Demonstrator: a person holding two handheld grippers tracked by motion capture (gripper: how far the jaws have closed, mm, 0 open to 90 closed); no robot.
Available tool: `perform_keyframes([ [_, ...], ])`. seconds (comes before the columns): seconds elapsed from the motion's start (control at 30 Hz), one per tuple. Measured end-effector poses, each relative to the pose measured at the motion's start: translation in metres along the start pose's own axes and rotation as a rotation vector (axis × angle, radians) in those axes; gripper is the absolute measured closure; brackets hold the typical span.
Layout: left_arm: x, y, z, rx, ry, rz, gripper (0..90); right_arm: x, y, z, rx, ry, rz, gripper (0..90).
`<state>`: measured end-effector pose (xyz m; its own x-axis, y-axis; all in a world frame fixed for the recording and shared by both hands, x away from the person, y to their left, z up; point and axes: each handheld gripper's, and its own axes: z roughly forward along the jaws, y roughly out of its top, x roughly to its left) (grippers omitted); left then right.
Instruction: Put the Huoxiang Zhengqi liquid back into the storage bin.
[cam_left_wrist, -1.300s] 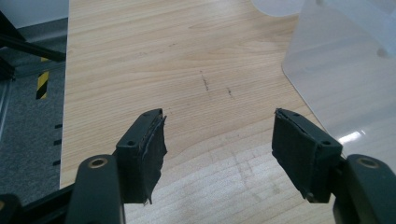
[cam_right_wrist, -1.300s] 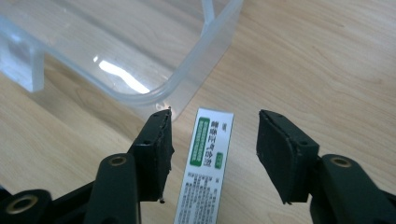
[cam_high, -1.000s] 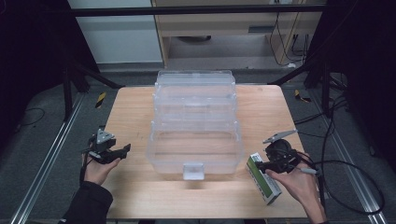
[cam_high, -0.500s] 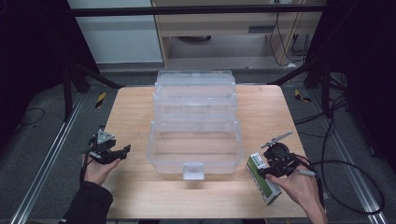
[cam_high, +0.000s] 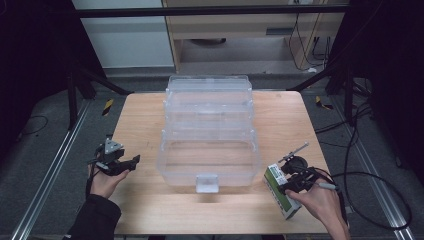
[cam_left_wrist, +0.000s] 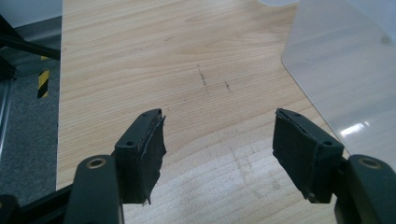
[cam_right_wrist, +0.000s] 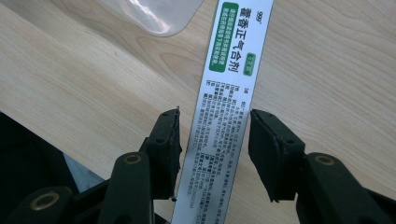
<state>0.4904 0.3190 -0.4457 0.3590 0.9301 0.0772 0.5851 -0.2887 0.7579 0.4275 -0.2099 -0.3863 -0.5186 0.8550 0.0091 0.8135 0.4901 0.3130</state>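
On the wooden worktop (cam_high: 145, 210) a white box with green print (cam_high: 281, 191) lies flat near the front right corner, its long side running from the front edge back toward the clear plastic drawer unit (cam_high: 210, 135), which stands in the middle of the worktop. The box lies just beside the unit's front right corner and apart from it. The right gripper (cam_right_wrist: 214, 151) is lowered over the box from the right edge side; in the right gripper view the box runs lengthwise up between the two black jaws, which have just been closing on it. A thin strip of wood still shows on each side between pad and box, so the pads do not press on it and the box rests on the worktop, not gripped. A rounded corner of the clear unit shows at the top of that view. The left gripper (cam_high: 116, 161) is held in the person's left hand (cam_high: 106, 181) at the front left of the worktop, well apart from the unit's left side; its jaws stand wide open over bare wood with nothing between them
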Motion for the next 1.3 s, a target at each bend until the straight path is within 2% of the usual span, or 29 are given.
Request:
perform_keyframes([
  [0.27, -0.0002, -0.001, 0.0007, 0.007, -0.001, 0.004, 33.4, -0.0016, 0.0026, 0.0067, 0.031, -0.006, -0.001, 57.4],
  [0.57, -0.0017, -0.0005, 0.0018, 0.016, -0.003, 0.012, 33.4, -0.0021, 0.0049, 0.01, 0.051, -0.005, 0.035, 59.1],
  [0.73, -0.0019, -0.0001, 0.0016, 0.016, -0.005, 0.012, 33.4, -0.0028, 0.0054, 0.0093, 0.063, -0.015, 0.037, 63.1],
  [1.1, -0.0013, 0.0002, 0.0008, 0.016, -0.005, 0.008, 33.4, -0.0051, 0.0088, 0.009, 0.1, -0.008, 0.018, 63.8],
  [1.2, -0.0015, 0.0, 0.0009, 0.018, -0.006, 0.01, 33.3, -0.0053, 0.0091, 0.0089, 0.102, -0.009, 0.022, 63.9],
  [1.3, -0.0014, 0.0, 0.0012, 0.018, -0.006, 0.009, 33.3, -0.0078, 0.0084, 0.0083, 0.094, 0.001, 0.05, 64.1],
])
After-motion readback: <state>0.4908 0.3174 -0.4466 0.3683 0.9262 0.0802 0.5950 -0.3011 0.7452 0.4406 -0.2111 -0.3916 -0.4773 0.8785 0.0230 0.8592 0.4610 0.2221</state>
